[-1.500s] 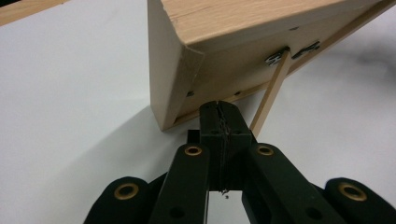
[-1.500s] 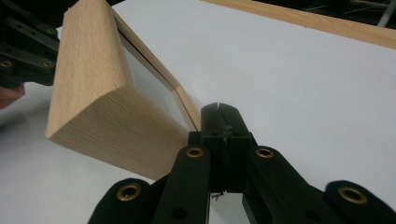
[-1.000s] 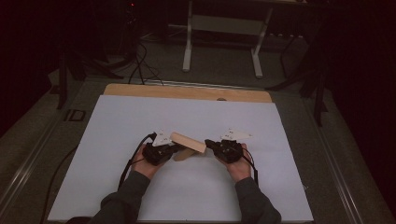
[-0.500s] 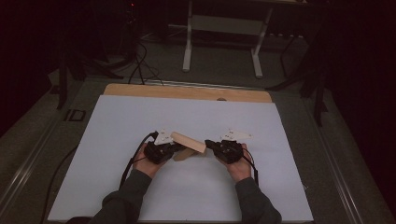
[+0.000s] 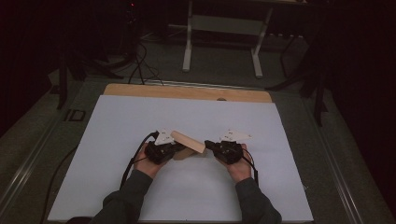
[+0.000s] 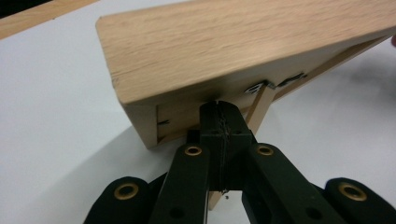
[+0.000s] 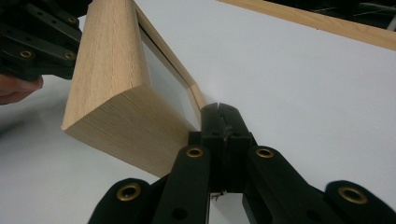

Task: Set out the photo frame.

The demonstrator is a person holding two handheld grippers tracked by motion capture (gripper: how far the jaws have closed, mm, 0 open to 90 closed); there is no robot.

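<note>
A light wooden block (image 5: pixel 188 141), wedge-shaped with a recessed panel framed by thin strips on one face, is seen tilted on the white table sheet (image 5: pixel 116 121) near the middle of its near half, between the two grippers. The left gripper (image 5: pixel 176 147) is placed at the block's left end; in the left gripper view its jaws are pressed fully together, tips tucked against the block's underside (image 6: pixel 243 56) beside a small metal fitting (image 6: pixel 256 88). The right gripper (image 5: pixel 208 143) is set at the block's right end; in the right gripper view its jaws are likewise closed tight with nothing between them, tips touching the block's lower corner (image 7: pixel 135 126) by the framed face. Each gripper is held by a hand in a dark sleeve. A wooden table edge (image 5: pixel 187 92) is visible beyond the sheet, and a metal stand (image 5: pixel 224 28) farther back on the floor.
</note>
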